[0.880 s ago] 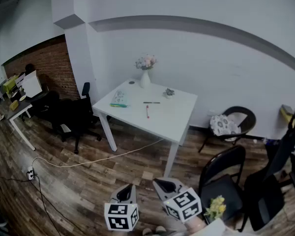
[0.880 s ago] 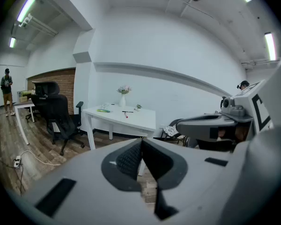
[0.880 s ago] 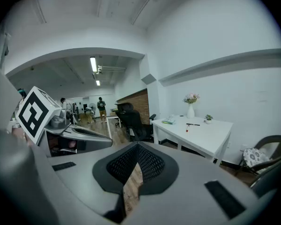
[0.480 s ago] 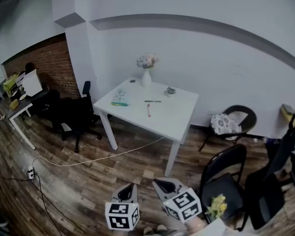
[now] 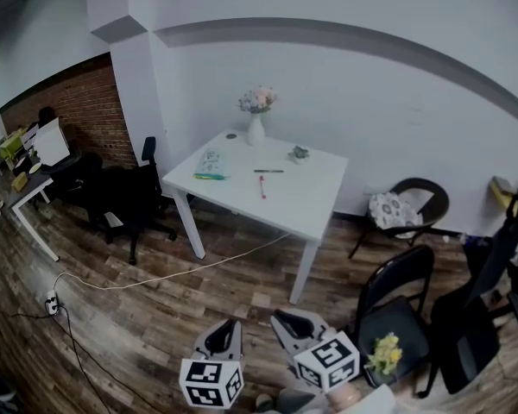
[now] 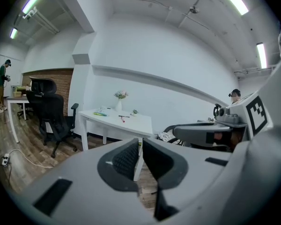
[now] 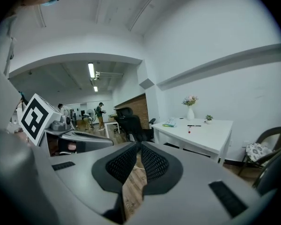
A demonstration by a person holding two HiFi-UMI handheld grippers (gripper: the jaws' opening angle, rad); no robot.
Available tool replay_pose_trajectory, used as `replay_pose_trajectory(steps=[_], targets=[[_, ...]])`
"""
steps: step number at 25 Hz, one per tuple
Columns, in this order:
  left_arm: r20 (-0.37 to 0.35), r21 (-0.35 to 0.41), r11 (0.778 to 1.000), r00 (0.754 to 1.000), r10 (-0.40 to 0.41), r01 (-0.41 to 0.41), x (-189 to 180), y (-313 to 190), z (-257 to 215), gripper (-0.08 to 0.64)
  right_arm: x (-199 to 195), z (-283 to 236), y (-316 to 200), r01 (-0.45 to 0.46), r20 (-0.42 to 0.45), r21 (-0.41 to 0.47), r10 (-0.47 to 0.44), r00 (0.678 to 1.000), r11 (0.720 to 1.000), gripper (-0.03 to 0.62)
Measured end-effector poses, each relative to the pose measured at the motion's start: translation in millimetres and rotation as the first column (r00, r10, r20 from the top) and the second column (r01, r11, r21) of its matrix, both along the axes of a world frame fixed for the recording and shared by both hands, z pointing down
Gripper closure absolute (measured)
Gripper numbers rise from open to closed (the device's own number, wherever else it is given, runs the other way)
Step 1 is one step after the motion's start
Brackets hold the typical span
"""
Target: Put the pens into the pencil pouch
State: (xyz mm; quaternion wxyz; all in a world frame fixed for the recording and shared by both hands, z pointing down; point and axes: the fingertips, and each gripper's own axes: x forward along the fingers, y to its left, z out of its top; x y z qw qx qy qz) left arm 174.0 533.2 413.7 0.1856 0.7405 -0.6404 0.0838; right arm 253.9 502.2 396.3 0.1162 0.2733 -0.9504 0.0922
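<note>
White surface [image 5: 315, 205] bears a vase [image 5: 255, 134] of flowers [image 5: 257, 101]; near it lie the pouch [image 5: 211, 165] and pens [image 5: 262, 187] outside it. Left hand-held gripper [image 5: 230, 327] and right hand-held gripper [image 5: 284, 319] are pressed together.

Ahead of you, a flat, pale-green fabric pencil pouch [image 5: 211, 164] lies near the left edge of the white table [image 5: 304, 198]. A slim black pen [image 5: 268, 172] lies crosswise near the middle. A red pen [image 5: 262, 187] lies just beside it, nearer you, and both are outside the pouch.
</note>
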Motion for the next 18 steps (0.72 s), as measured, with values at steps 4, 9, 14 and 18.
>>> replay_pose_trajectory(steps=[4,9,14,18], targets=[[-0.012,-0.025,1.0,1.0,-0.008,0.008,-8,5,11,0.549,-7,12,5,0.001,0.004,-0.006,-0.001,1.0,1.0,0.52],[-0.031,-0.034,0.999,0.999,-0.025,0.024,-20,-1,17,0.471,-17,17,-1,0.02,-0.008,-0.004,-0.02,1.0,1.0,0.485],[-0.04,-0.036,0.999,0.999,-0.037,0.036,-38,-26,19,0.456,-35,17,-33,0.032,-0.004,0.004,-0.032,0.999,0.999,0.486],[-0.047,-0.023,0.998,0.997,-0.057,0.056,-59,-65,17,0.456,-57,18,-77,0.053,0.004,-0.003,-0.053,0.999,0.999,0.486]])
